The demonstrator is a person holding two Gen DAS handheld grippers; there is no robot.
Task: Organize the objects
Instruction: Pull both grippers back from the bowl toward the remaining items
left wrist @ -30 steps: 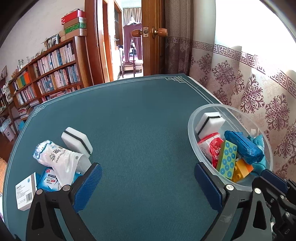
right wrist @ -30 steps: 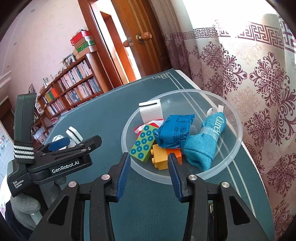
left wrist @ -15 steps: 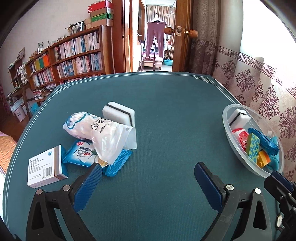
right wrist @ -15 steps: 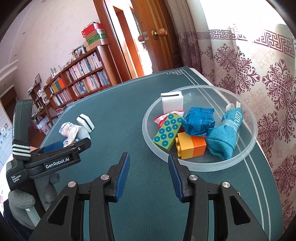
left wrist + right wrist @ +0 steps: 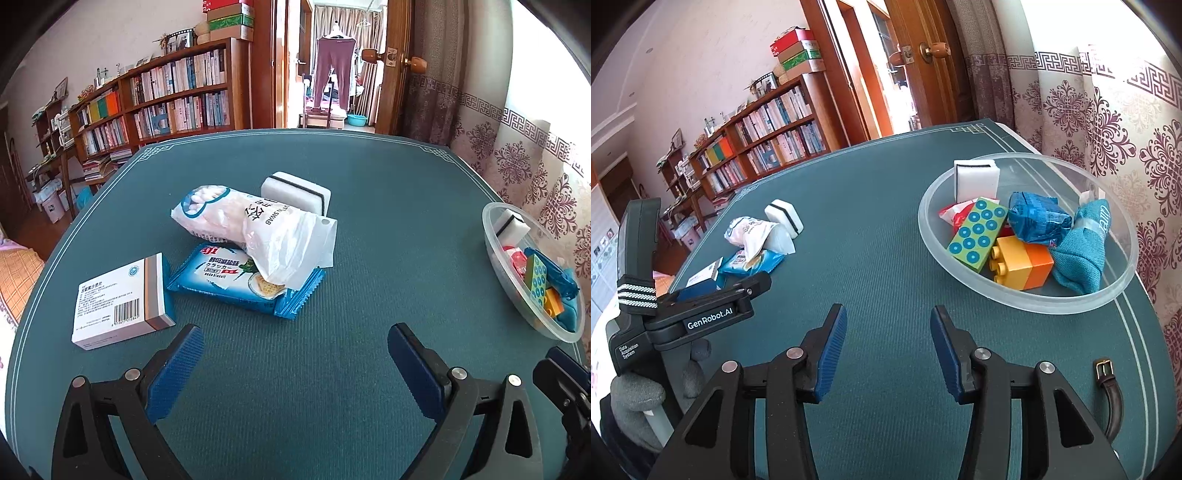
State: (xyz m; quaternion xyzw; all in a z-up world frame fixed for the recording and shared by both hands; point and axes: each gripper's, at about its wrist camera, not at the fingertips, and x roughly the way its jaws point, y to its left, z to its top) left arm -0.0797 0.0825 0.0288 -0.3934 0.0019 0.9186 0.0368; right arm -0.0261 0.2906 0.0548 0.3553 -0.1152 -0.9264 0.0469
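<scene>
My left tongs hang wide apart and empty over the near edge of the counter, my right tongs likewise parted and holding nothing. Just ahead-left lies the white box, then the blue cracker packet reading "soda biscuit", long axis crosswise, nearer my left. Over it sprawls the "COTTON SWAB" bag, the sponge behind; the bowl sits by the right edge

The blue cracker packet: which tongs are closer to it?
Left. The left tongs hang open just short of the blue cracker packet; the right tongs, also open, sit farther off, nearer the clear bowl.
</scene>
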